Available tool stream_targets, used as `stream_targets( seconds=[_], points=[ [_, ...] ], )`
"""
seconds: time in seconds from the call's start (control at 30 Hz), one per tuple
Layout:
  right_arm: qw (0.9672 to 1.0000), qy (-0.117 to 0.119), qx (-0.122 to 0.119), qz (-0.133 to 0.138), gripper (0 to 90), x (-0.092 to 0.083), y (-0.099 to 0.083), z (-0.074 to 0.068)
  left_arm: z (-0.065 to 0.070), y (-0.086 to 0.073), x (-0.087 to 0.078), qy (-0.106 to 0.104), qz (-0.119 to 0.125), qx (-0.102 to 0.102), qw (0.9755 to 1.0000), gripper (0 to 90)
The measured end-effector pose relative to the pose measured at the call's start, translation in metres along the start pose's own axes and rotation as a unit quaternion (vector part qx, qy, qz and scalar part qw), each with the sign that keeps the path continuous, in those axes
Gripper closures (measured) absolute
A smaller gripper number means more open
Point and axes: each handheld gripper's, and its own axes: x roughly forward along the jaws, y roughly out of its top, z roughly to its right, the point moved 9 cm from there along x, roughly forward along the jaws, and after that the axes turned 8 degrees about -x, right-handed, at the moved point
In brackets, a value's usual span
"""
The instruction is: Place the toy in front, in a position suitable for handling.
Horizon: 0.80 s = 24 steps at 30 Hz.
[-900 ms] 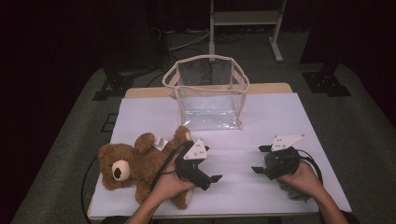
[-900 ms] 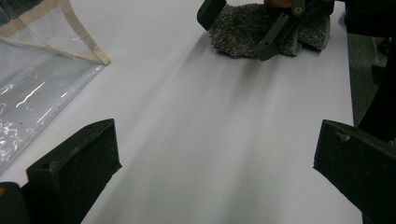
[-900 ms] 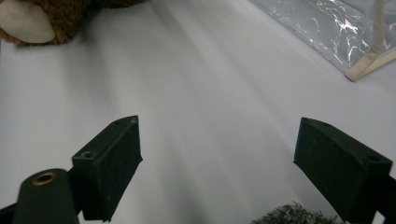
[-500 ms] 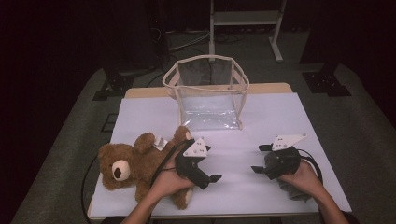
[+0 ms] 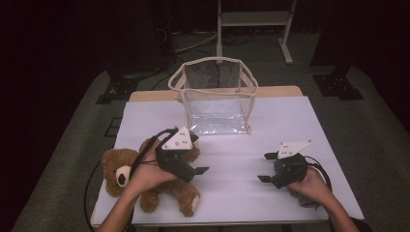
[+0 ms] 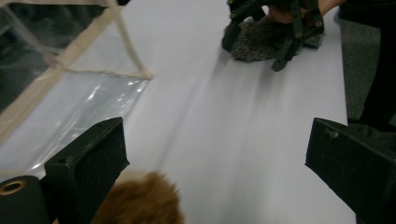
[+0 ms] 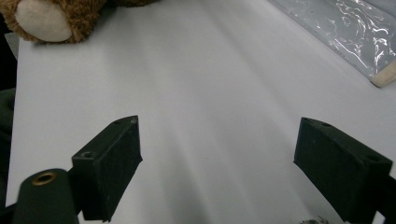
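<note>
Well, the white-covered table (image 5: pixel 232 159) runs off the near edge in the high view. Behind, the clear plastic bag with cream trim (image 5: pixel 216 99) stands upright. Under my left gripper (image 5: pixel 191 166) the brown plush teddy bear (image 5: pixel 145 181) lies partly hidden; my left gripper view catches just a blurred tuft (image 6: pixel 140 203). A grey fuzzy thing (image 6: pixel 268 42) beneath my right gripper (image 5: pixel 267 167) is hard to identify. Both grippers' jaws gape wide, holding nothing.

Dim room, bright tabletop, slight blur
</note>
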Motion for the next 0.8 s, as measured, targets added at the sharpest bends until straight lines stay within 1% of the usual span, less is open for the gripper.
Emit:
stream_targets(
  seconds=[0.03,0.07,0.1,0.13,0.17,0.2,0.27,0.3,0.33,0.4,0.43,0.47,0.5,0.53,0.57,0.6,0.63,0.67,0.7,0.73,0.8],
  points=[
    [1.0000,0.000,-0.001,0.000,13.4,0.000,0.000,0.000,-0.008,-0.003,-0.012,0.010,-0.007,-0.001,0.9999,5.4],
    [1.0000,0.000,-0.001,0.000,13.4,0.000,0.000,0.000,-0.008,-0.003,-0.012,0.010,-0.007,-0.001,0.9999,5.5],
    [1.0000,0.000,-0.002,0.001,13.4,0.000,0.001,0.000,-0.015,-0.007,-0.023,0.018,-0.010,-0.004,0.9998,5.5],
    [1.0000,0.000,-0.002,0.001,13.4,0.000,0.001,0.000,-0.015,-0.007,-0.023,0.018,-0.010,-0.004,0.9998,5.5],
    [1.0000,0.001,-0.003,0.002,13.4,0.000,0.001,-0.001,-0.020,-0.011,-0.034,0.024,-0.013,-0.010,0.9996,5.8],
    [1.0000,0.001,-0.003,0.002,13.4,0.000,0.001,-0.001,-0.020,-0.011,-0.034,0.024,-0.013,-0.010,0.9996,6.6],
    [1.0000,0.003,-0.005,0.001,13.4,0.001,0.002,-0.002,-0.025,-0.017,-0.043,0.034,-0.016,-0.010,0.9992,7.7],
    [1.0000,0.004,-0.004,-0.001,13.4,0.003,0.002,-0.004,-0.031,-0.023,-0.051,0.043,-0.020,-0.016,0.9988,7.8],
    [1.0000,0.004,-0.004,-0.001,13.4,0.003,0.002,-0.004,-0.031,-0.023,-0.051,0.043,-0.020,-0.016,0.9988,7.8],
    [0.9999,0.011,-0.003,0.000,13.4,0.005,0.004,-0.006,-0.037,-0.031,-0.057,0.051,-0.027,-0.018,0.9982,7.8],
    [0.9999,0.015,-0.005,0.002,13.4,0.007,0.007,-0.008,-0.043,-0.039,-0.063,0.054,-0.034,-0.020,0.9978,11.8],
    [0.9999,0.015,-0.005,0.002,13.4,0.007,0.007,-0.008,-0.043,-0.039,-0.063,0.054,-0.034,-0.020,0.9978,12.1],
    [0.9997,0.021,-0.010,0.006,13.3,0.010,0.013,-0.012,-0.046,-0.044,-0.065,0.056,-0.036,-0.024,0.9975,12.1],
    [0.9997,0.021,-0.010,0.006,13.3,0.010,0.013,-0.012,-0.051,-0.048,-0.067,0.058,-0.038,-0.029,0.9972,12.1],
    [0.9994,0.030,-0.016,0.009,13.4,0.014,0.021,-0.016,-0.057,-0.056,-0.068,0.061,-0.047,-0.039,0.9963,12.2],
    [0.9994,0.030,-0.016,0.009,13.4,0.014,0.021,-0.016,-0.057,-0.056,-0.068,0.061,-0.047,-0.039,0.9963,12.2],
    [0.9988,0.041,-0.023,0.013,13.4,0.018,0.029,-0.021,-0.063,-0.064,-0.070,0.067,-0.055,-0.043,0.9953,12.5],
    [0.9988,0.041,-0.023,0.013,13.4,0.018,0.029,-0.021,-0.063,-0.064,-0.070,0.067,-0.055,-0.043,0.9953,12.8],
    [0.9985,0.046,-0.026,0.015,13.4,0.021,0.033,-0.024,-0.067,-0.070,-0.071,0.073,-0.065,-0.043,0.9943,12.8],
    [0.9977,0.058,-0.030,0.017,13.4,0.026,0.040,-0.030,-0.069,-0.073,-0.072,0.076,-0.066,-0.043,0.9940,14.5],
    [0.9968,0.068,-0.038,0.019,13.4,0.032,0.048,-0.036,-0.071,-0.077,-0.072,0.072,-0.069,-0.047,0.9939,17.8]
  ],
)
